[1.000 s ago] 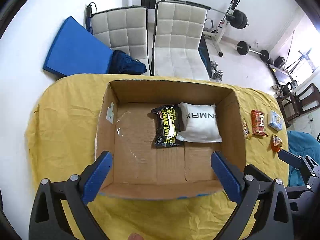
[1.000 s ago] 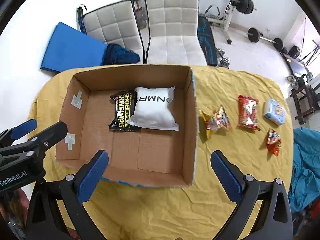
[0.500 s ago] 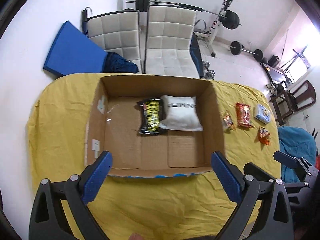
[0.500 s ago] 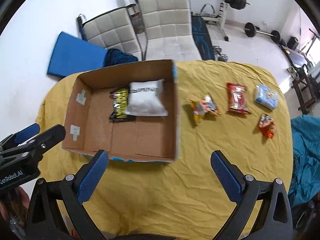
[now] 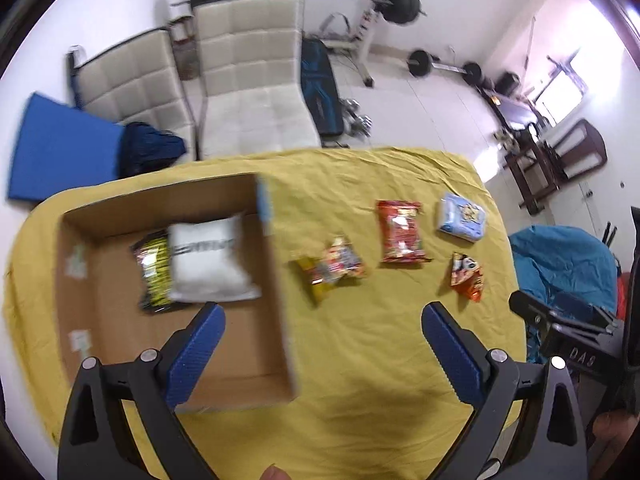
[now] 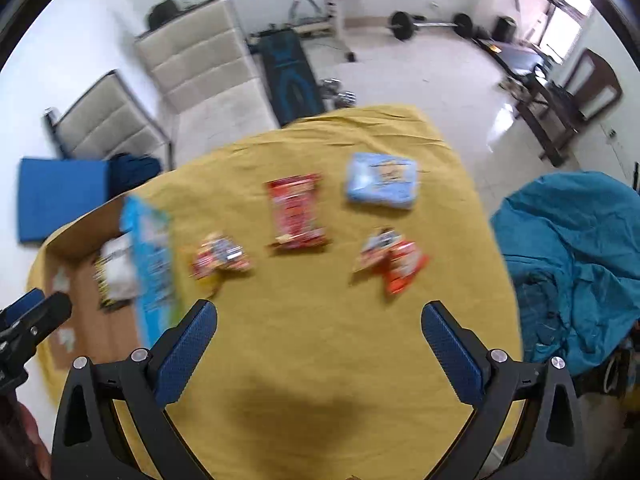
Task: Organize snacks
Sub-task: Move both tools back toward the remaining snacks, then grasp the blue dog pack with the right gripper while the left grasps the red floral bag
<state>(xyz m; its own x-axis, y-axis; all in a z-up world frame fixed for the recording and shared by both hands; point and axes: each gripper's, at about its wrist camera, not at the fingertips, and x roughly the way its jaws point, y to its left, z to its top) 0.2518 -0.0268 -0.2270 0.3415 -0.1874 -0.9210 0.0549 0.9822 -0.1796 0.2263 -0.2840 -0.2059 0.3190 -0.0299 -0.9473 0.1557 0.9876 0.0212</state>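
Observation:
An open cardboard box [image 5: 100,320] [image 6: 76,240] sits on the left of the yellow tablecloth [image 5: 360,360] and holds a white packet [image 5: 208,264] and a black-and-yellow packet [image 5: 154,272]. To its right lie loose snacks: a small multicoloured packet [image 5: 332,268] [image 6: 220,260], a red packet [image 5: 402,232] [image 6: 296,210], a light blue packet [image 5: 462,218] [image 6: 382,180] and an orange-red packet [image 5: 466,274] [image 6: 394,260]. My left gripper [image 5: 322,338] hangs open above the box's right wall. My right gripper [image 6: 318,340] is open over bare cloth in front of the snacks. Both are empty.
Two white padded chairs [image 5: 248,80] stand behind the table, with a blue mat [image 5: 56,152] on the floor at left. Weights and a barbell [image 5: 440,66] lie on the floor beyond. A teal cloth heap [image 6: 572,264] lies past the table's right edge.
Both grippers have swung to the right, away from the box and toward the loose snacks. The views are motion-blurred. Neither gripper has taken hold of anything.

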